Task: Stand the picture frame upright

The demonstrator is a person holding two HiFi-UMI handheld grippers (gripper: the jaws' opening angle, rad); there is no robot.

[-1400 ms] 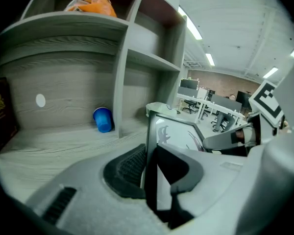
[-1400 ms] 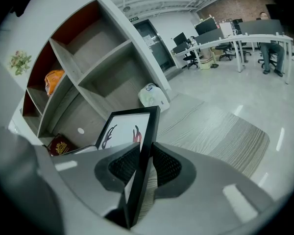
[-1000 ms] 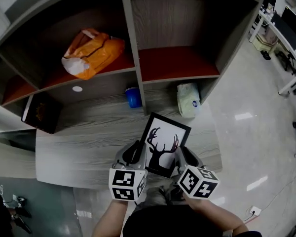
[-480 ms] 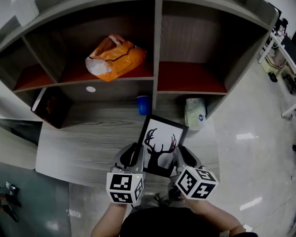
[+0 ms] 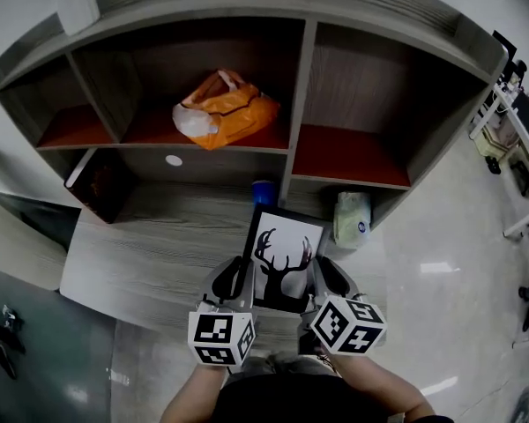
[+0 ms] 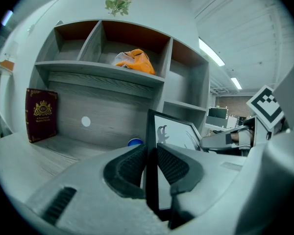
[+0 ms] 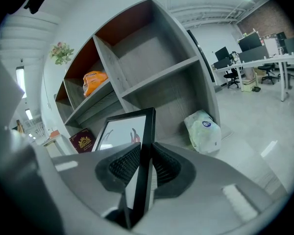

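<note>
A black picture frame (image 5: 282,256) with a deer silhouette print is held tilted above the grey desk (image 5: 150,247), in front of the shelf unit. My left gripper (image 5: 239,278) is shut on its left edge; in the left gripper view the frame's edge (image 6: 152,131) runs between the ribbed pads (image 6: 130,168). My right gripper (image 5: 322,276) holds the right edge. Its jaws are closing, and the frame (image 7: 125,131) sits between them with the pads (image 7: 122,164) pressing on it. Both marker cubes are nearest to me.
An orange bag (image 5: 225,111) lies in a shelf compartment. Against the back of the desk are a blue cup (image 5: 263,190), a white pack (image 5: 351,218) at the right and a dark red book (image 5: 97,183) at the left. A bottle (image 5: 75,3) stands on top of the unit.
The frame has tipped up steeper between the two grippers and appears shorter from above. The head view has swung, so the shelves sit further right and lower in the picture.
</note>
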